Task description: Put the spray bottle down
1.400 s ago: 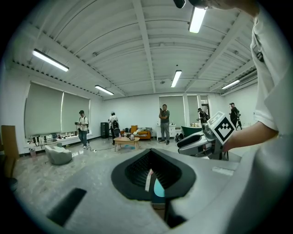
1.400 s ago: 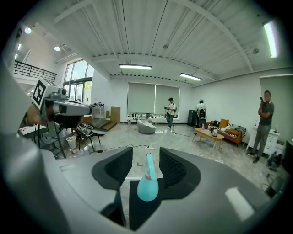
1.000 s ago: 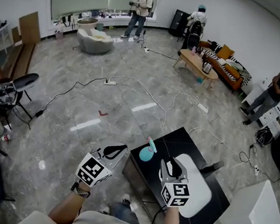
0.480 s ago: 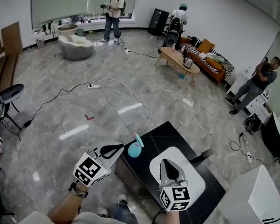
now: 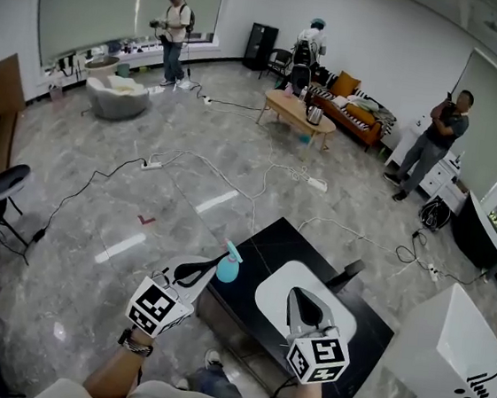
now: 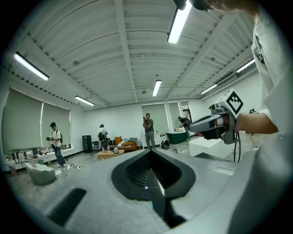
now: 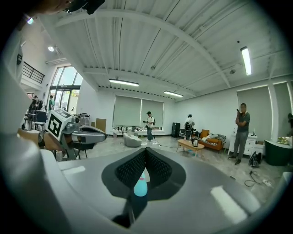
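Observation:
The teal spray bottle [image 5: 227,269] with a pink nozzle stands upright at the near-left corner of the black table [image 5: 366,341]. Neither gripper holds it. My left gripper [image 5: 210,268] hovers just left of the bottle, its jaws shut on nothing [image 6: 149,155]. My right gripper [image 5: 307,297] hangs over the white oval mat [image 5: 272,287], clear of the bottle and also shut and empty. In the right gripper view the spray bottle [image 7: 140,186] shows low down behind the closed pads. Each gripper appears in the other's view: the left gripper [image 7: 78,132] and the right gripper [image 6: 215,125].
A white box [image 5: 445,350] stands right of the table. Cables [image 5: 259,186] trail over the grey floor beyond it. Farther off are a wooden coffee table [image 5: 299,110], a sofa [image 5: 362,104], a round chair [image 5: 117,98] and several standing people.
Both grippers have drawn back and risen from the bottle, which stays standing on the table corner. The right gripper's jaws have closed with nothing in them.

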`<state>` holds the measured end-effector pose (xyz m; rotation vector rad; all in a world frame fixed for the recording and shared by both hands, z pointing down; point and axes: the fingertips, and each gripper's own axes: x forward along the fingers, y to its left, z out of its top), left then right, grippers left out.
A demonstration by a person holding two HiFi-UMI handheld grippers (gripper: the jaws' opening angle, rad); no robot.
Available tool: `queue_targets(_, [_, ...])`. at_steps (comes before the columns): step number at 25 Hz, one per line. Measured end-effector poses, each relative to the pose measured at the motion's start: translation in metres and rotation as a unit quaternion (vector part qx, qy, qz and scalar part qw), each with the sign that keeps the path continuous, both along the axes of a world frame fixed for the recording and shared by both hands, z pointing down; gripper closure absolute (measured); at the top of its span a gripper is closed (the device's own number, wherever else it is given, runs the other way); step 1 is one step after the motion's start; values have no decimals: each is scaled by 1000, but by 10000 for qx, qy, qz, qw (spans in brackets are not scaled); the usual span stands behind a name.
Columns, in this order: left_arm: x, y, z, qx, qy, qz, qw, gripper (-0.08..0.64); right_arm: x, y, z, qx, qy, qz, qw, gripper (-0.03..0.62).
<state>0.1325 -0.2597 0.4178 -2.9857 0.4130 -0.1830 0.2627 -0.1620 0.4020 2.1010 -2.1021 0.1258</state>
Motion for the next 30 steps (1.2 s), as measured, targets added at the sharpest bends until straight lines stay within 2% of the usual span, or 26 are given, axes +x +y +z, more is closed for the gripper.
queue_targets(7, [4, 4, -7, 31, 37, 70, 10000, 555, 0, 7, -9, -40, 158, 52, 9999, 588])
queue_targets(30, [14, -4, -11, 39, 82, 151, 9998, 555, 9, 1, -6, -122, 167, 163, 9997, 588])
